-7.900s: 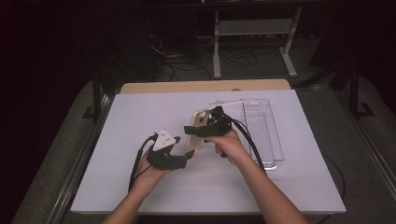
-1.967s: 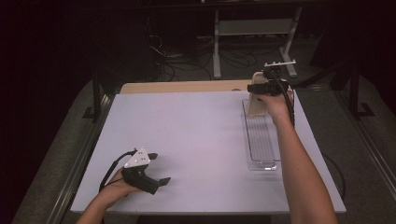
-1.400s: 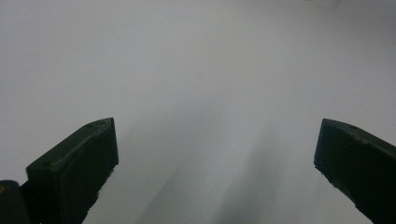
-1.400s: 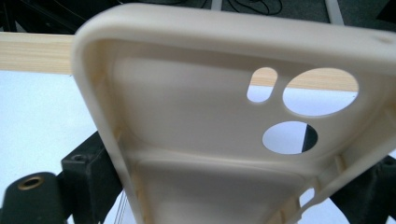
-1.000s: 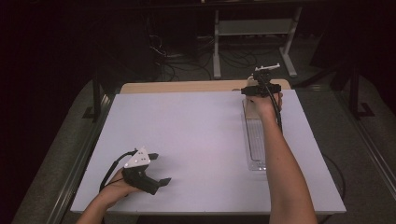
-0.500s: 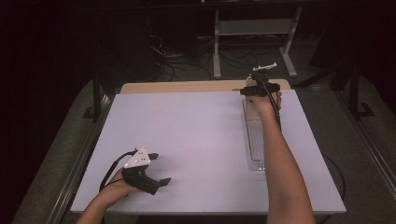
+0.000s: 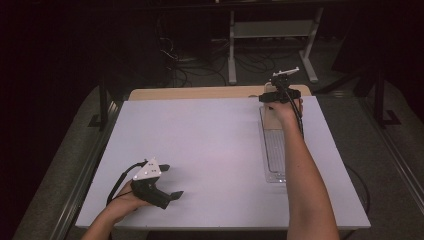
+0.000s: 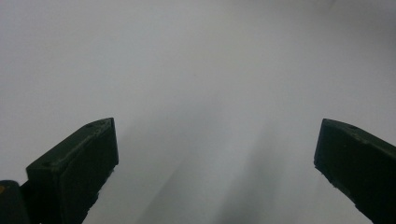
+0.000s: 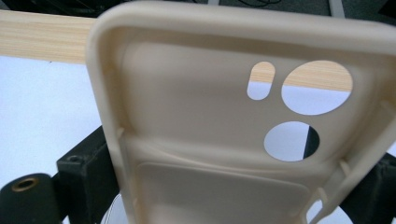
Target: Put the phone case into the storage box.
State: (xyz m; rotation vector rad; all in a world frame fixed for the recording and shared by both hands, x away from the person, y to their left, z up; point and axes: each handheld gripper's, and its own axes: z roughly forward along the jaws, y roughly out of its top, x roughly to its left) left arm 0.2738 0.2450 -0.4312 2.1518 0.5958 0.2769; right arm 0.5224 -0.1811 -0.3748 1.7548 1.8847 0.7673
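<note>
Clamping a beige phone case [image 9: 224,140] over the clear tray's [image 7: 274,155] far end, the right gripper [image 7: 280,96] holds firm; the left gripper [image 7: 167,181] rests spread on the white tabletop [image 7: 210,145].

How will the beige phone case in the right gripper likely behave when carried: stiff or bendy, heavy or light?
The phone case looks like a thin moulded shell with cut-outs, so probably light. Its rounded, soft-looking rim suggests some flex if squeezed. The right gripper clamps its sides, so it may bow slightly.
</note>
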